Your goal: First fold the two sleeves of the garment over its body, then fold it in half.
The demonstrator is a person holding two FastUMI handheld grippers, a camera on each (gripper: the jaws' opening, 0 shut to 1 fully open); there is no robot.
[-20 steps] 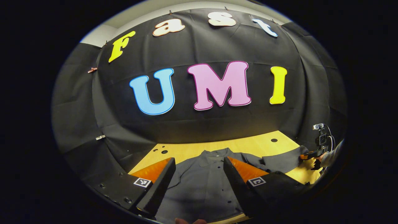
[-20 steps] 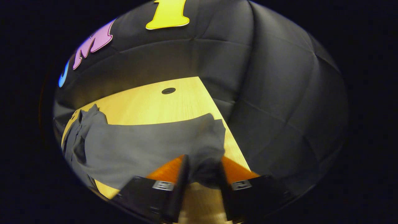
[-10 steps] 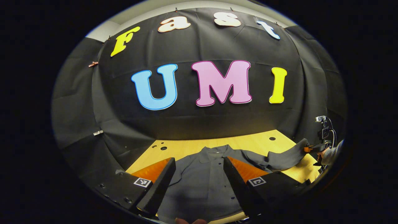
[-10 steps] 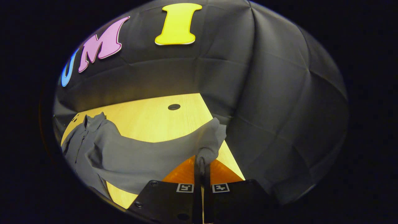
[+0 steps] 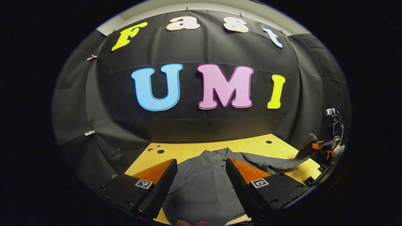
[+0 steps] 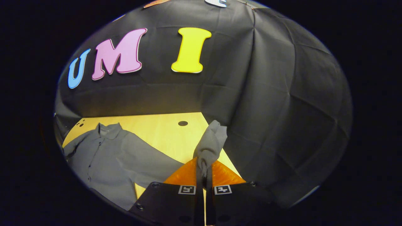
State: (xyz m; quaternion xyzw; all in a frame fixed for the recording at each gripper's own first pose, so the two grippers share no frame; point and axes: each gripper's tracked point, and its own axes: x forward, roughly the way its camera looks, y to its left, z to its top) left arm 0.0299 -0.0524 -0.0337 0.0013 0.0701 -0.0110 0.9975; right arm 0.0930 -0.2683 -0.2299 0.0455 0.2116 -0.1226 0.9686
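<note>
Right hand-held gripper (image 6: 203, 171) of mine pinches the sleeve (image 6: 209, 144) cuff, lifted above the counter (image 6: 157, 128) edge. My left hand-held gripper (image 5: 201, 175) hovers spread over the grey garment (image 5: 204, 185), which lies flat, collar away from me, buttons showing.

- garment (image 5: 201, 185): plain dark grey all over, collar and sleeve (image 6: 211, 142) alike; small dark buttons (image 6: 91, 166) down the front
- table (image 5: 251, 146): light yellow wood with faint grain; dark round holes (image 6: 182, 123)
- booth wall (image 6: 276, 103): plain black cloth, creased
- markers (image 5: 143, 184): black-and-white square patterns on black gripper bodies
</note>
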